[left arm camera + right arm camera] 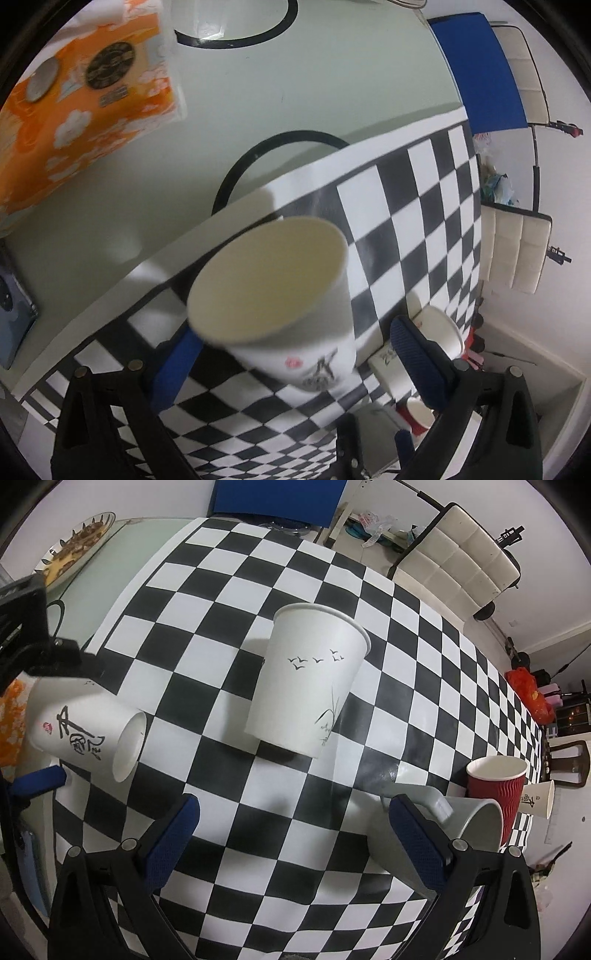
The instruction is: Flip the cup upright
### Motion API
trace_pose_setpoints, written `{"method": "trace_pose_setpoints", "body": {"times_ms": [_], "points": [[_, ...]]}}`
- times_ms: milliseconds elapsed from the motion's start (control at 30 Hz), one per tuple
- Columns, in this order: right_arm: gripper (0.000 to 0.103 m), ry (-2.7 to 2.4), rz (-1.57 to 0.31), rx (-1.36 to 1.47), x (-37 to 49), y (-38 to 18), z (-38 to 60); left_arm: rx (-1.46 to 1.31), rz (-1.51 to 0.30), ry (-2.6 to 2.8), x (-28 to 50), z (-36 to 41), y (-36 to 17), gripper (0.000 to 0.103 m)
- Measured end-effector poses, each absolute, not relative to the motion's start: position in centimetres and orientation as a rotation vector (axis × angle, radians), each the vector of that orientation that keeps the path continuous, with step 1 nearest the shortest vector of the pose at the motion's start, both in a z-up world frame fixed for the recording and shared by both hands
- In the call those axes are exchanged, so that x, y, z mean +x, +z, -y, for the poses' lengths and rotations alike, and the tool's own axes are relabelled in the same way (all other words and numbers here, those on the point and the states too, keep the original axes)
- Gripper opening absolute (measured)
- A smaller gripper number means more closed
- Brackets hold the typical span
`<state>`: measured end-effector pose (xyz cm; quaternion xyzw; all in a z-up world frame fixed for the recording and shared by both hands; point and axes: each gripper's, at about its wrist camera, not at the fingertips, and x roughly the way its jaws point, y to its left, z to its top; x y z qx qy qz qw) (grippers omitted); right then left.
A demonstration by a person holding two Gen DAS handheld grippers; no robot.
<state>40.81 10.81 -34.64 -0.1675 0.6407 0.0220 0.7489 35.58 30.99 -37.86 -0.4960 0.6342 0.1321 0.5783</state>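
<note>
Left gripper point(291, 354), jaws spread, loosely flanked a tilted paper cup point(273, 295) at lower centre; unclamped, it risked rolling away.

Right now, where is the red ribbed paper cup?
In the right wrist view, the red ribbed paper cup stands upright at the right edge of the checkered tablecloth, beside a grey mug.

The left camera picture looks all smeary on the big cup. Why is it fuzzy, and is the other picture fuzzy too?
In the left wrist view the white paper cup is blurred, most likely from motion or sitting very near the lens; the checkered cloth curves from the fisheye. In the right wrist view the bird-print cup looks sharp, with a soft shadow on the cloth beside it.
</note>
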Motion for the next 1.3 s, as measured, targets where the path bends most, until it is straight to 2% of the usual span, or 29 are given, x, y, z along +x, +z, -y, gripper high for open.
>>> {"method": "trace_pose_setpoints", "body": {"times_ms": [333,400,633,967,1300], "points": [[0.103,0.045,-1.407,-0.364,41.4,-35.1,-11.0,-1.083,-1.466,0.353,36.6,-31.2,-38.4,0.085],[0.103,0.044,-1.405,-0.363,41.4,-35.0,-11.0,-1.040,-1.464,0.359,36.8,-31.2,-38.1,0.071],[0.103,0.048,-1.403,-0.350,41.2,-34.5,-11.2,-0.830,-1.458,0.347,36.9,-30.4,-36.9,0.070],[0.103,0.038,-1.392,-0.328,38.7,-32.7,-10.0,-0.329,-1.422,0.233,35.9,-26.1,-34.0,0.070],[0.103,0.026,-1.392,-0.279,34.1,-30.3,-7.0,-0.170,-1.433,0.158,29.8,-23.8,-31.8,0.070]]}}
